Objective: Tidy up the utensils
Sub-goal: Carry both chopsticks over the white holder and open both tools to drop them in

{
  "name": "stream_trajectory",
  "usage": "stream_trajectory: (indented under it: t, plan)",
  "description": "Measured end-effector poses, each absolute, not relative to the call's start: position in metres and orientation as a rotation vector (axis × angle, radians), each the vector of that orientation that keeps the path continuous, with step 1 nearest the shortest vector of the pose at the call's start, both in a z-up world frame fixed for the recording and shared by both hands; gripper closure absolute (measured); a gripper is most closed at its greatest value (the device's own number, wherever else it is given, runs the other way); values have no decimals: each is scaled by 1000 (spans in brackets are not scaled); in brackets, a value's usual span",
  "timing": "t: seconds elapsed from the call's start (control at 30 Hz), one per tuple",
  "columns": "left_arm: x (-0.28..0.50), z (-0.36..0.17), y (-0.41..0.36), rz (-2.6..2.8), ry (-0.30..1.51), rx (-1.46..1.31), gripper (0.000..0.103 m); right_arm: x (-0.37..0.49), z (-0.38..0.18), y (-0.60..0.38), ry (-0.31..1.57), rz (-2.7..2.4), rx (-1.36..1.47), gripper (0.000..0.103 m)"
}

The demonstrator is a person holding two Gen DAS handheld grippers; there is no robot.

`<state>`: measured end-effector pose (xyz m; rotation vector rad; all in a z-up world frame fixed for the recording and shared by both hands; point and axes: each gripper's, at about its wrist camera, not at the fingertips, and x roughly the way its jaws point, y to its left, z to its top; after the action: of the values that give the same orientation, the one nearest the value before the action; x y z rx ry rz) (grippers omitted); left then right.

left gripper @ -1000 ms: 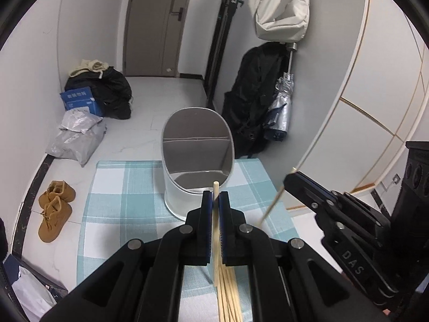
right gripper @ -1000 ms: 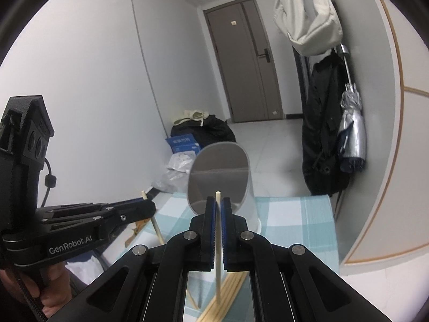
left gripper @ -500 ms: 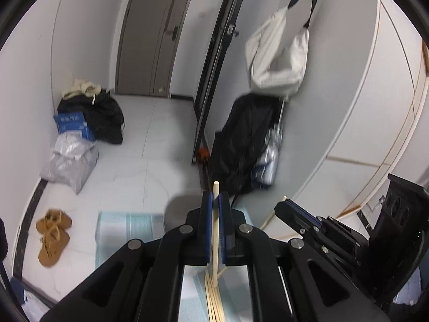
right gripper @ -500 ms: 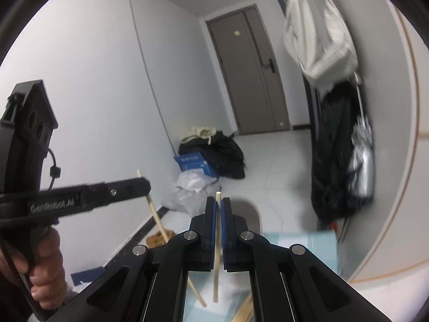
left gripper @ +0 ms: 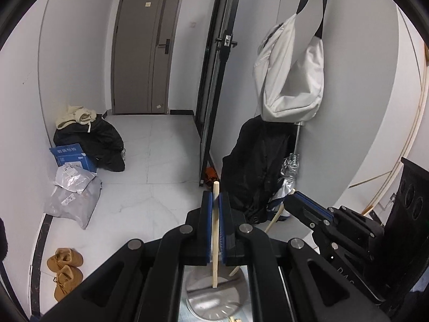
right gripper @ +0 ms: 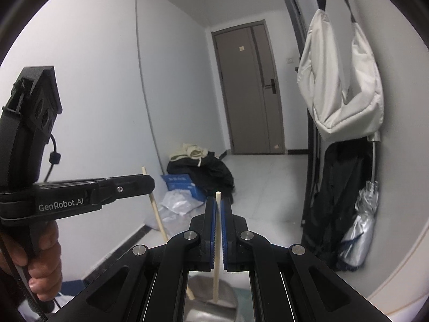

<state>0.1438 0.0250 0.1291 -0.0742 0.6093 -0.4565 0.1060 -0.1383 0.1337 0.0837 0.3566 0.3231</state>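
- Chopsticks: 2 are in play, each held upright above the holder (left gripper: 214, 299), the grey metal bin low in both wrist views.
- Left tongs (left gripper: 215, 209) are clamped on 1 chopstick (left gripper: 215, 241), its lower end hanging over the holder's mouth.
- Right tongs (right gripper: 218, 214) are clamped on the other chopstick (right gripper: 217, 236), its tip just above the rim.
- A hand (right gripper: 40, 263) grips the left tool's handle.
- To do this well, I would keep each stick vertical, centre it over 1 compartment, lower until the tip is inside, then let go.
- Risk: the sticks clash, or 1 catches the rim.
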Motion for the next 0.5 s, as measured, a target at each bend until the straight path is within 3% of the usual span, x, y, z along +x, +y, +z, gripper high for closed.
stream_trajectory:
  t: [0.5]
  plan:
    - [168,64,28,-445,717,-91,102,127,64,-122,451,401,1,100]
